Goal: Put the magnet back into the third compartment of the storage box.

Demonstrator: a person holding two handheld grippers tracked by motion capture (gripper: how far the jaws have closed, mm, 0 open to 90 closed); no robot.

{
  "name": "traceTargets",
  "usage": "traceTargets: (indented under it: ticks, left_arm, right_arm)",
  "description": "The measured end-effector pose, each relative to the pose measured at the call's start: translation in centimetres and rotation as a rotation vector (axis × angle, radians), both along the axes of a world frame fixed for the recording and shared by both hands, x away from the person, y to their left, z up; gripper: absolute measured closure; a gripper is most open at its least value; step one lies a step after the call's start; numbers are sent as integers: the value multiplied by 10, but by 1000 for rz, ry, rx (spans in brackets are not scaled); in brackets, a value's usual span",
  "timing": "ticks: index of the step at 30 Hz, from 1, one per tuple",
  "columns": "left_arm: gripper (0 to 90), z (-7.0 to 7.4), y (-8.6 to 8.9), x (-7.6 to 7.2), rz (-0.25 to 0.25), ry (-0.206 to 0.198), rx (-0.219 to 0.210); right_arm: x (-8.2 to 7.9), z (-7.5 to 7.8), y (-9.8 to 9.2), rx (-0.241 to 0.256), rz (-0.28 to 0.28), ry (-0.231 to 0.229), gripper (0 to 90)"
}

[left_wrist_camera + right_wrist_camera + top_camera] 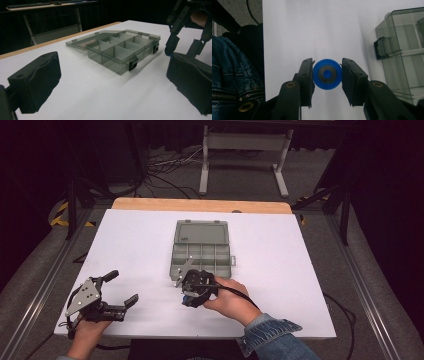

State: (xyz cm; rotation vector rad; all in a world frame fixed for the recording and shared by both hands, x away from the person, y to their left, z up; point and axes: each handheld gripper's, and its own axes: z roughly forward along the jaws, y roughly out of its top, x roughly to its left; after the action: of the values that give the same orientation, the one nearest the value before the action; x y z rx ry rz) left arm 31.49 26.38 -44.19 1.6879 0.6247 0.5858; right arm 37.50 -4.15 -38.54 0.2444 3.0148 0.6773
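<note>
The right gripper (327,73) is clamping a blue disc (327,74) over the white surface (300,270), at the organizer box's (201,251) 6 o'clock; the left gripper (121,287) is gaping apart at 8 o'clock in a dark room.

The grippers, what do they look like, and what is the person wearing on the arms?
Both are black linkage frames with two jaws faced in thick black pads. The left gripper carries a grey three-cornered plate with small dark holes on top. The right gripper has brass-coloured pivot pins, and a black cable trails from it. A blue denim sleeve with a zip covers the right forearm.
</note>
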Motion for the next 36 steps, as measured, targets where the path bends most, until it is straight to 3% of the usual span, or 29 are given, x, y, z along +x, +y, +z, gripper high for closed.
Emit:
traceTargets:
  ticks: [11,18,26,36]
  left_arm:
    - [3,0,0,0,-2,2,1]
    - [3,0,0,0,0,1,-2]
    - [3,0,0,0,0,1,-1]
    - [3,0,0,0,-1,5,-4]
  right_arm:
    - [12,15,-11,16,-43,-13,625]
    - [31,28,-22,37,-92,-42,625]
    - [52,36,-34,51,-161,-45,625]
    - [74,39,-42,51,-219,-50,624]
